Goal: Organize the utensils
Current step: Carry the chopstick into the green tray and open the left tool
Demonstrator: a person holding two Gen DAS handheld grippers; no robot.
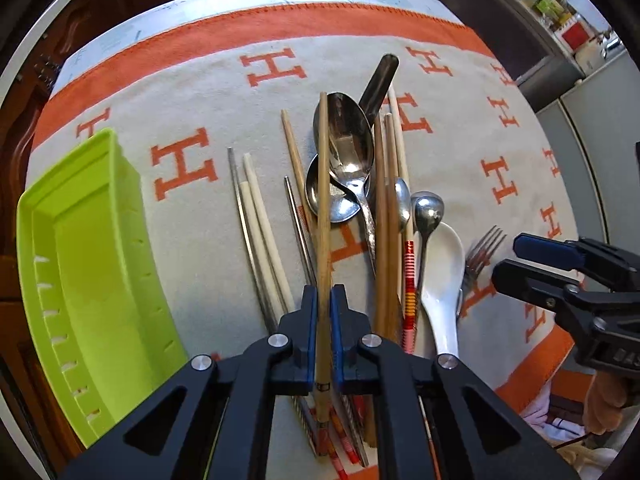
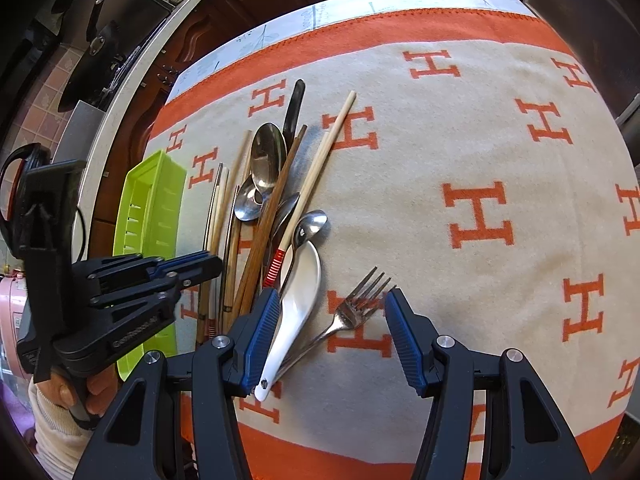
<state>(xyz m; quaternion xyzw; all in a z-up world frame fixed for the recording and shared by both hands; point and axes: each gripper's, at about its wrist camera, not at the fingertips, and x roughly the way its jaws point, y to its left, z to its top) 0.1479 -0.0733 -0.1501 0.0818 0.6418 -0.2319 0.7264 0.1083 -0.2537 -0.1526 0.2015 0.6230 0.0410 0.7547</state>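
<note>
Both grippers same build: matte black plastic linkage arms with triangular cut-outs, round silver pivot screws at the joints, blue ribbed pads on the fingers. Left gripper showed four silver screws across its linkages; right gripper likewise. Side view of the left unit had embossed lettering on a black arm, unreadable, plus a black handle block with a thin black cable looping behind. Hand on that handle wore a cream knitted sleeve.

Bright daylight, sharp focus, fisheye-warped dark edges
</note>
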